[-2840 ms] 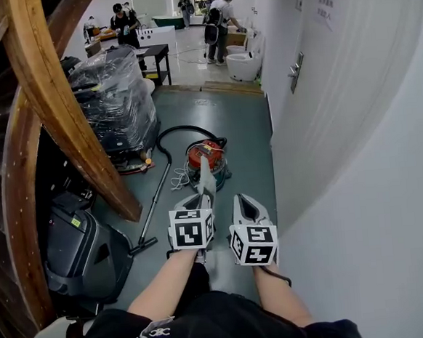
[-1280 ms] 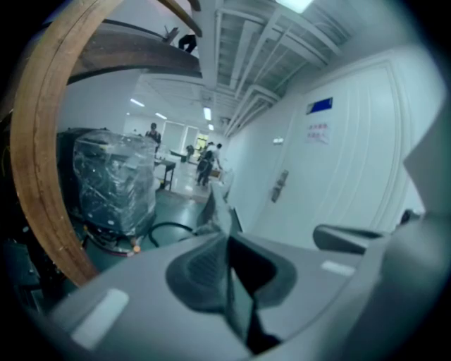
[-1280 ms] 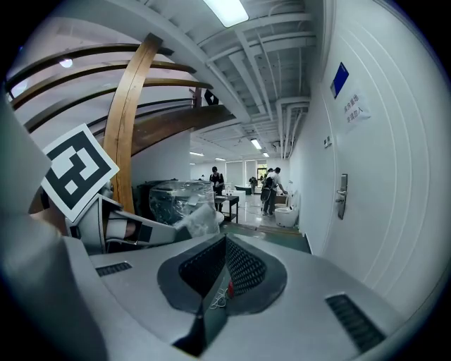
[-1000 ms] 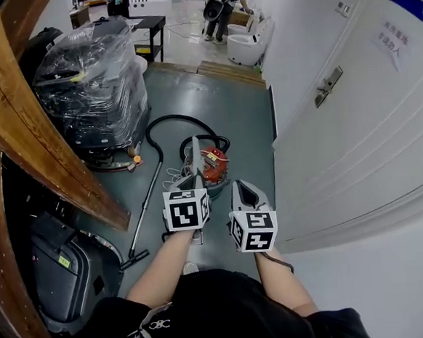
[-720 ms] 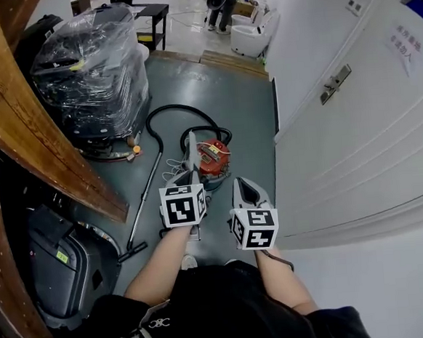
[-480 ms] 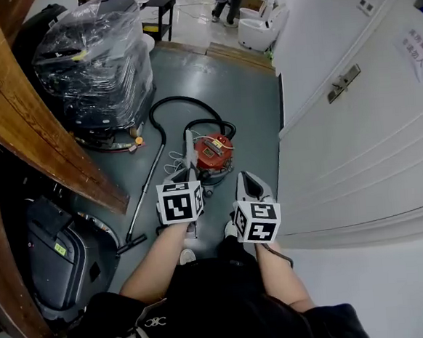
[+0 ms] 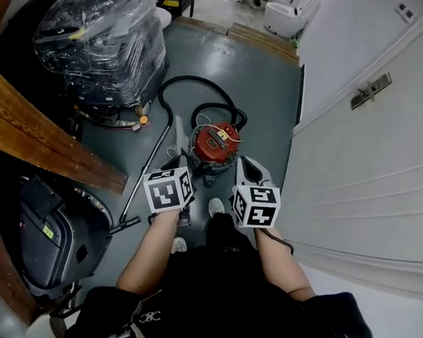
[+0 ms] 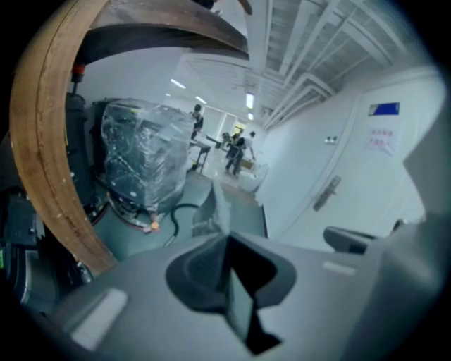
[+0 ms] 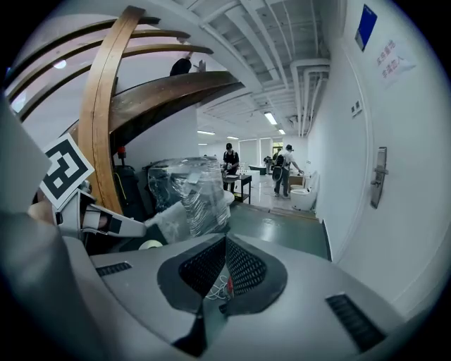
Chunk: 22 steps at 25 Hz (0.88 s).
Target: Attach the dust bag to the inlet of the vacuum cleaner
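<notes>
**Head view.** The person stands on a grey-green floor (image 7: 262, 73) over a red canister vacuum cleaner (image 7: 214, 141), which sits just ahead of both grippers. Its black hose (image 7: 190, 86) loops behind the canister. A wand (image 7: 148, 178) runs down-left to a floor nozzle (image 7: 125, 224). The left gripper (image 7: 179, 161) carries the dust bag (image 7: 179, 134). The bag is seen edge-on as a thin pale sheet rising from the gripper's tips, just left of the canister in this view. The right gripper (image 7: 242, 163) is held alongside, near the canister's right side. A plastic-wrapped machine (image 7: 107, 41) stands at upper left and a curved wooden beam (image 7: 42, 141) crosses the left edge. At right is a white door (image 7: 356, 153) with a lever handle (image 7: 369, 90).

**Left gripper view.** The jaws are clamped on the dust bag, a thin flat sheet pinched between the pads and projecting forward. Beyond it lie the wrapped machine, the beam and the door. People (image 8: 238, 148) stand far down the corridor.

**Right gripper view.** The jaws meet pad to pad with nothing held between them. At the far left is the left gripper's marker cube (image 9: 65, 173). The pale bag extends from that gripper toward the wrapped machine. The door fills the right side.
</notes>
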Tool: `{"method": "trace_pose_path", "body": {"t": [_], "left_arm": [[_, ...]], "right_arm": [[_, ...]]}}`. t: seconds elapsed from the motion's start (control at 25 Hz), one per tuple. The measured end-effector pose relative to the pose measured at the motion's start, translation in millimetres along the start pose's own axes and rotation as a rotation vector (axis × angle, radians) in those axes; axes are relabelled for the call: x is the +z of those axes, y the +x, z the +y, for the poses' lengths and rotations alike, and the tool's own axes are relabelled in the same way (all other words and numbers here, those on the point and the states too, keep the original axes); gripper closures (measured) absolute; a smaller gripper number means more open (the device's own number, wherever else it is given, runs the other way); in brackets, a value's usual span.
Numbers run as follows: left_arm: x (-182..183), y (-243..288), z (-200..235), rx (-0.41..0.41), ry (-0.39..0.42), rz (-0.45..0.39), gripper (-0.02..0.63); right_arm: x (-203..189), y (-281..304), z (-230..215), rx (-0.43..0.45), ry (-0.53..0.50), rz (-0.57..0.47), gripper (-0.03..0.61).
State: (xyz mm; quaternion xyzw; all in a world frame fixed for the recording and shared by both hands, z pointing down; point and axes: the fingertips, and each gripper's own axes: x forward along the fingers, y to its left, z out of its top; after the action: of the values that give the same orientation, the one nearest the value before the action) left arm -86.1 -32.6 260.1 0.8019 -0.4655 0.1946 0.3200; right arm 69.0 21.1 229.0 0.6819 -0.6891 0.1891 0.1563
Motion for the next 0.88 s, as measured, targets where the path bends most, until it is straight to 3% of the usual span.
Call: {"method": "trace_pose_path", "body": {"t": [0.4,0.64,0.88], "left_arm": [[-30.4,82.5,32.0,0.174,-0.151,0.056,0.6],[-79.7,113.4,63.0,0.235,-0.274,0.095,0.6],[-134.9,149.4,102.2,0.27,-0.366,0.133,0.6]], "right_arm": [[-23.6,115.4,-52.4,0.16,-0.086,0.116,0.58],[-75.8,182.3,-56.6,0.268,-0.149,0.238,0.58],[-135.8,252.9,-62.5,0.294,-0.254,0.326,0.58]]}}
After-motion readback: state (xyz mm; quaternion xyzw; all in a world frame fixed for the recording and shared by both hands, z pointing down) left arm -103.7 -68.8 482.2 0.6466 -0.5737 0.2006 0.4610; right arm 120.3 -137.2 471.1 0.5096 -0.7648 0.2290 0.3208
